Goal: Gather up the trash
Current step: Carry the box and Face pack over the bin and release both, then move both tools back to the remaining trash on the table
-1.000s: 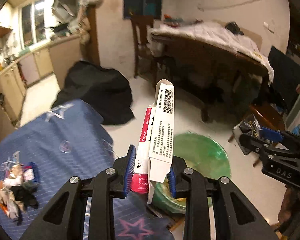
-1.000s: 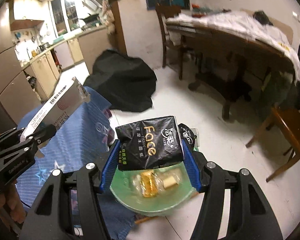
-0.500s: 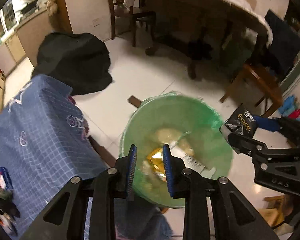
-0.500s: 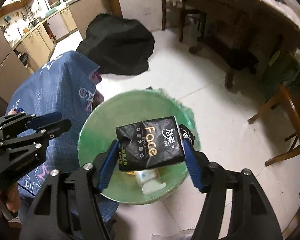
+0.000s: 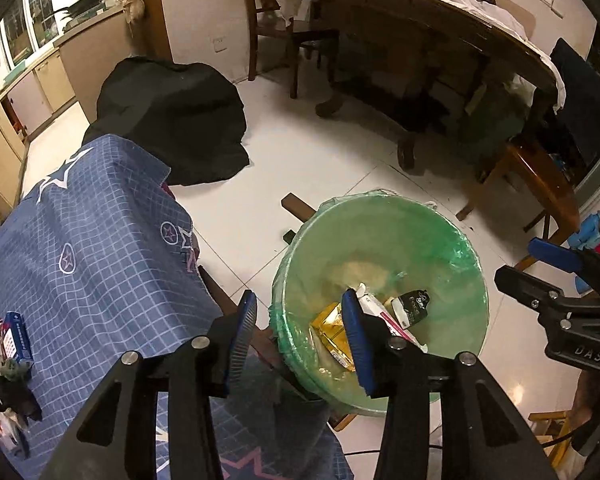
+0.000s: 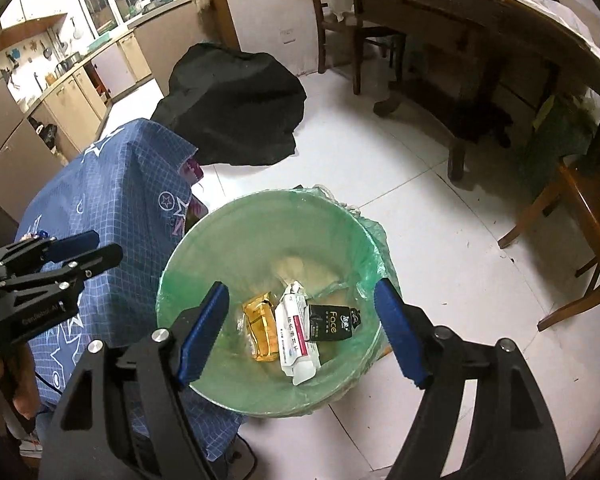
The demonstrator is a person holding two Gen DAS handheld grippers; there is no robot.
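A blue star-print cloth (image 6: 112, 184) drapes the surface at left, where leftover scraps (image 5: 4, 360) lie. The left gripper (image 5: 298, 338) hangs above the bin's near rim, jaws spread wide, holding nothing. In the green-lined bin (image 6: 204, 240) lie a gold wrapper (image 6: 262, 330), a white box (image 6: 294, 332) and a black tissue pack (image 6: 332, 322). The right gripper (image 6: 300, 334) hovers over it, jaws wide and empty.
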